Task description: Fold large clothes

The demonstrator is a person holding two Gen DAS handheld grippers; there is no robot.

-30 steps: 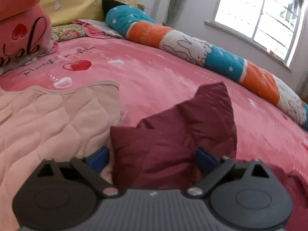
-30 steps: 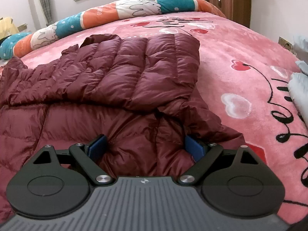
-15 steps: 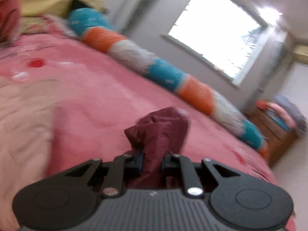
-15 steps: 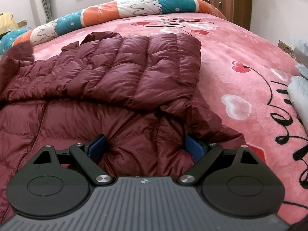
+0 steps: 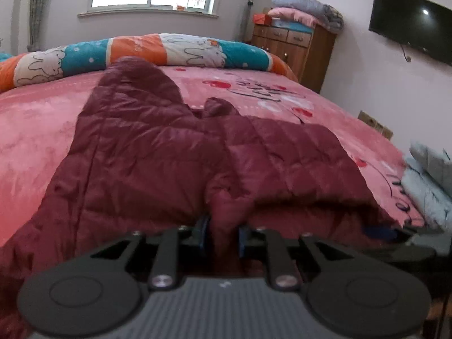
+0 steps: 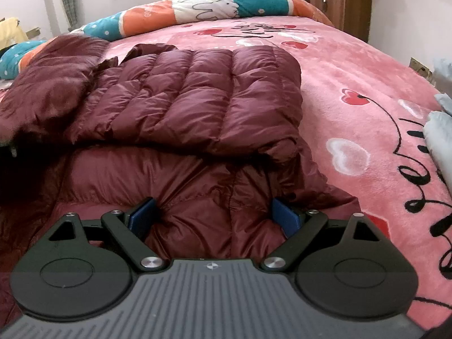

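No word can be read in full. The pink bedspread [image 6: 353, 90] carries looping black script (with red and white hearts around it): at the right edge of the right wrist view the letters [image 6: 418, 166] look like "ell", the rest cut off. The second line of script [image 5: 265, 91] near the upper middle of the left wrist view is too blurred to read.

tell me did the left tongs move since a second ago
Yes. The left tongs, clamped on the maroon jacket, swung from facing the yellow pillow end round toward the wooden dresser.
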